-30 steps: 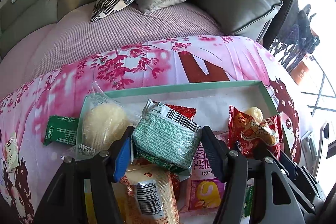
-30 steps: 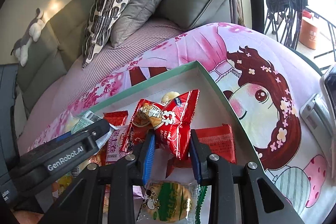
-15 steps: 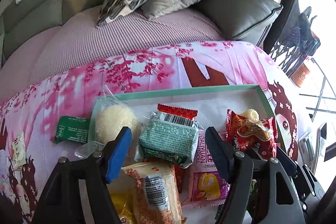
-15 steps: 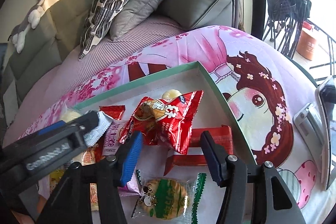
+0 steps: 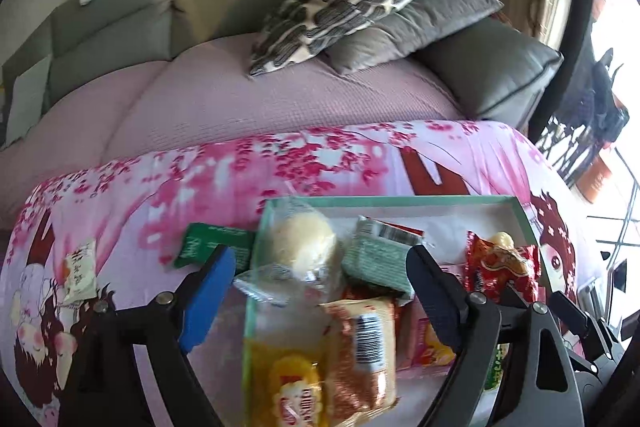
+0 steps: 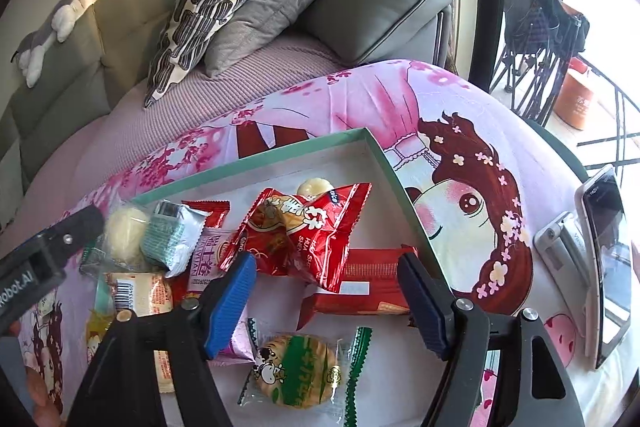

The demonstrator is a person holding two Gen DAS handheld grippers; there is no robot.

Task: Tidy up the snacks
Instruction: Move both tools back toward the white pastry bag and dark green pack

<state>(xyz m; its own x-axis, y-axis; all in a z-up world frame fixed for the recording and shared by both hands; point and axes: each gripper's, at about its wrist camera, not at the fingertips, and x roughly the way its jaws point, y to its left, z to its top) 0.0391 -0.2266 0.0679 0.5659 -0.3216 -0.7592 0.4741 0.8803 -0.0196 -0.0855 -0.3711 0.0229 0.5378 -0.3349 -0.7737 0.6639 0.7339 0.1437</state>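
Red bag lies loose in the tray (mint rim), I think; my right gripper and left gripper both opening, holding nothing.

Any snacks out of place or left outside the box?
Yes. A dark green packet lies on the pink blanket just outside the teal-rimmed box's left wall, and a small cream wrapped snack sits further left. The rest are heaped inside.

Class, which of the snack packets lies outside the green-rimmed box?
The dark green packet lies on the pink cloth, just left of the box; the other snacks sit inside.
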